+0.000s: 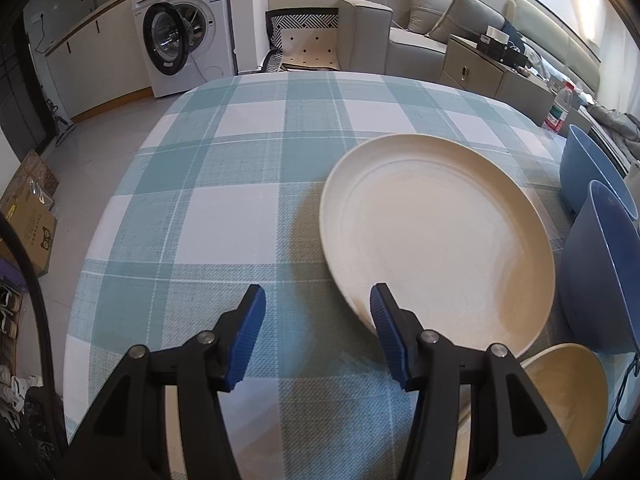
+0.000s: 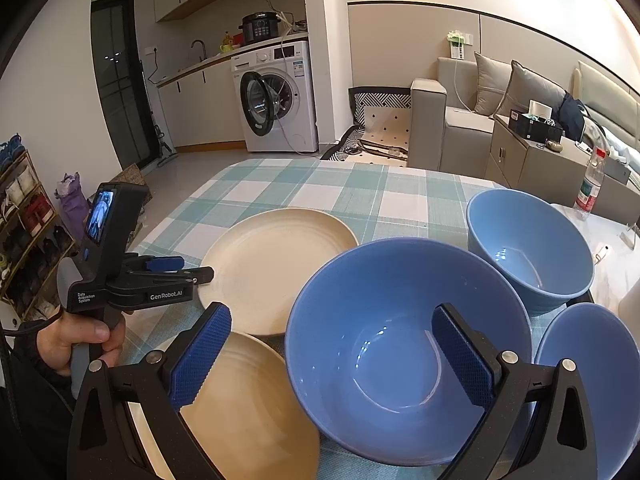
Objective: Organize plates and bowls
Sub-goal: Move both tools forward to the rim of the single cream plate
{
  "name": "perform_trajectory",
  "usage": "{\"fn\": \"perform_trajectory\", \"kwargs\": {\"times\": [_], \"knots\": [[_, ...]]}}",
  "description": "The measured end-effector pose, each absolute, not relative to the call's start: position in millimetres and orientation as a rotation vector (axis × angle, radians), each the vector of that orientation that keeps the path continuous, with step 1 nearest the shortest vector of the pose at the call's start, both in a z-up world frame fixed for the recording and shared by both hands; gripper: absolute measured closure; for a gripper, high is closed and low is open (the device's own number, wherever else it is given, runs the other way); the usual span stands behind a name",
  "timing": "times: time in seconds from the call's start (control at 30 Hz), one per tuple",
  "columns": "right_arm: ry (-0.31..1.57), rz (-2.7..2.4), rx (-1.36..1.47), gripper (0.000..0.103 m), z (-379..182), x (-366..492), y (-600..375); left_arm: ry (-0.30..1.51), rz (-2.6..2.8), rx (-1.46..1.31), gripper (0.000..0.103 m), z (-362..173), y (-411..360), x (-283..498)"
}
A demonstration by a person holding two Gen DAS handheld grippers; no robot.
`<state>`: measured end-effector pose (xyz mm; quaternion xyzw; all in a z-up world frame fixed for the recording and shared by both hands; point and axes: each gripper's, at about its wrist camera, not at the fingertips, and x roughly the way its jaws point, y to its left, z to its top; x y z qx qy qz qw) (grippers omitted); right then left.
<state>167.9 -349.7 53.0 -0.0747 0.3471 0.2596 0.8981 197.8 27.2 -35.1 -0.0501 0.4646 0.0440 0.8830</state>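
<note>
Left gripper [image 1: 318, 312] is hovering with fingers apart, nothing between them; the cream plate [image 1: 440, 232] is lying on the checked tablecloth [image 1: 224, 200], its near rim just right of the gap (one finger overlaps it). Right gripper [image 2: 332, 356], also apart, is framing the blue bowl [image 2: 400, 344].

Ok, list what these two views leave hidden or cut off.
- Near cream plate: right wrist view, partly behind the right gripper; left wrist view, behind the left gripper.
- Third blue bowl: right wrist view, cut by the frame edge.
- Left gripper's contact with the far cream plate: unclear in both views.
</note>
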Motion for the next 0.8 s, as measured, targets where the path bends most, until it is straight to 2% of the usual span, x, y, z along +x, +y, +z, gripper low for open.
{"fn": "perform_trajectory", "kwargs": {"times": [0.8], "knots": [[0.709,0.585,-0.215,0.001,60,159,-304,0.939,0.144,-0.149,0.049,-38,69,157]]}}
